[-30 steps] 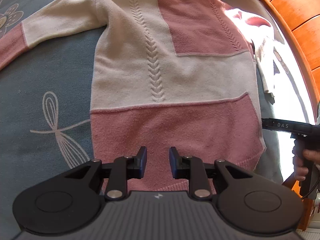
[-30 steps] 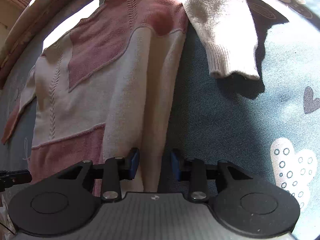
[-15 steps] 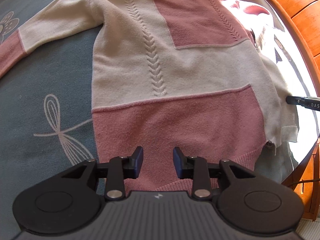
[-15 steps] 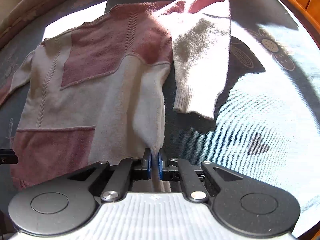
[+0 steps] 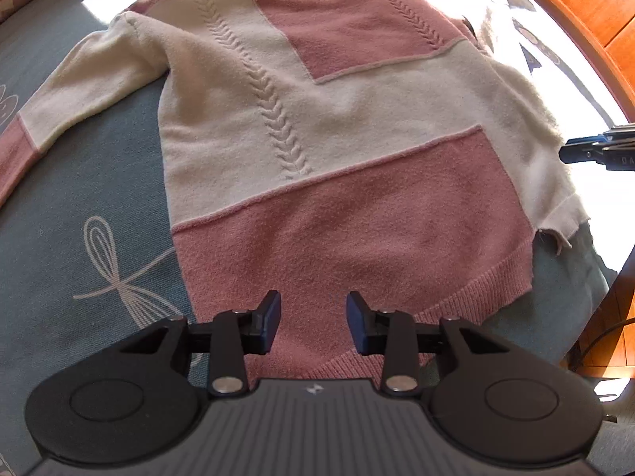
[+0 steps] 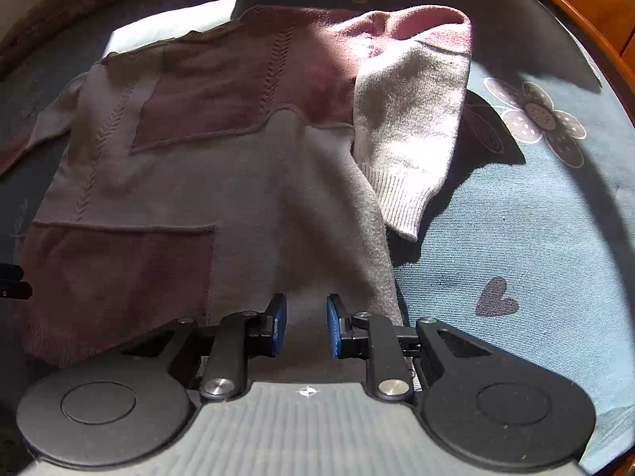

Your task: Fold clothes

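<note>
Since the earlier frame the right gripper (image 6: 303,325) has let go of the side edge it was pinching, so the cream panel now lies flatter, and its blue pads are spreading again with only loose knit below the gap, nothing pressed between them. Over on the other side, the left gripper (image 5: 313,327) has widened too and is opening, hovering above the ribbed pink hem without gripping it. So the pink-and-cream colour-block knitted sweater (image 5: 329,127) is spread front-up on the blue-grey bedcover with white flower and heart prints (image 6: 528,246). One sleeve (image 5: 83,99) stretches out flat to the side, while the other sleeve (image 6: 412,135) is folded back down beside the body, cuff pointing toward the hem. Orange wooden furniture (image 5: 587,4) runs along the bed's far edge.
</note>
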`<control>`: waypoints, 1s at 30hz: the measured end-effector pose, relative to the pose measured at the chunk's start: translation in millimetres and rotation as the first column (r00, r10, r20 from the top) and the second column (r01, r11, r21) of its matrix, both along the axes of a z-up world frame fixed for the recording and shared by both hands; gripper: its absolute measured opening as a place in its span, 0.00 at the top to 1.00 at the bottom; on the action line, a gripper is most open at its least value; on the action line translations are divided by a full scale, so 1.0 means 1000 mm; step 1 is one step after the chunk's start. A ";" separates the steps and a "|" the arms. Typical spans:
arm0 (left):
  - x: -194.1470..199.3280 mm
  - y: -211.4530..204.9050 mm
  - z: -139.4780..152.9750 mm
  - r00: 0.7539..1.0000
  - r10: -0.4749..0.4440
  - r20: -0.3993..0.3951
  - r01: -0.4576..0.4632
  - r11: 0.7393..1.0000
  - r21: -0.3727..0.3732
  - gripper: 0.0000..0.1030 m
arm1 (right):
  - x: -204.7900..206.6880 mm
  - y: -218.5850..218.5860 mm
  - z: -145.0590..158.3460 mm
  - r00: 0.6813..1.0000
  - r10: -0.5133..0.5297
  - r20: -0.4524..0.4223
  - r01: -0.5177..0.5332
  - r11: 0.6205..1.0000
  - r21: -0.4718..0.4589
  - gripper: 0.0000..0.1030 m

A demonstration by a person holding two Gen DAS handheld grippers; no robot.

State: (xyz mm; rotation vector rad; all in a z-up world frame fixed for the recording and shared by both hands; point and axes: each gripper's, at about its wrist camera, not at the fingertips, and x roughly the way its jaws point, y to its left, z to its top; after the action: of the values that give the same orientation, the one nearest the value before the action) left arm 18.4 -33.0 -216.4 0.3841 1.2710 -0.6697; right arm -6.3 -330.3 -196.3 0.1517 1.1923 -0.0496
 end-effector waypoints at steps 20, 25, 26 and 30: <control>-0.110 -0.043 -0.014 0.812 -0.538 0.226 0.538 0.840 0.067 0.45 | -0.053 0.168 -0.041 0.431 0.894 -0.124 -0.870 0.375 -0.320 0.53; -0.119 -0.060 -0.017 0.747 -0.590 0.307 0.591 0.800 0.101 0.40 | -0.035 0.163 -0.022 0.526 0.846 -0.086 -0.805 0.462 -0.373 0.81; -0.120 -0.064 -0.021 0.732 -0.599 0.325 0.596 0.794 0.121 0.39 | -0.030 0.161 -0.018 0.547 0.833 -0.076 -0.791 0.485 -0.374 0.81; -0.114 -0.083 -0.038 0.689 -0.626 0.367 0.581 0.779 0.238 0.38 | -0.016 0.151 -0.010 0.605 0.794 -0.054 -0.747 0.543 -0.383 0.81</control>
State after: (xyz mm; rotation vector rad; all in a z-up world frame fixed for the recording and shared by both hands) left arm -96.0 -116.3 -254.1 1.0165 0.7335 -1.0137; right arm -22.1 -179.7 -206.4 -0.7281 1.0074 0.5224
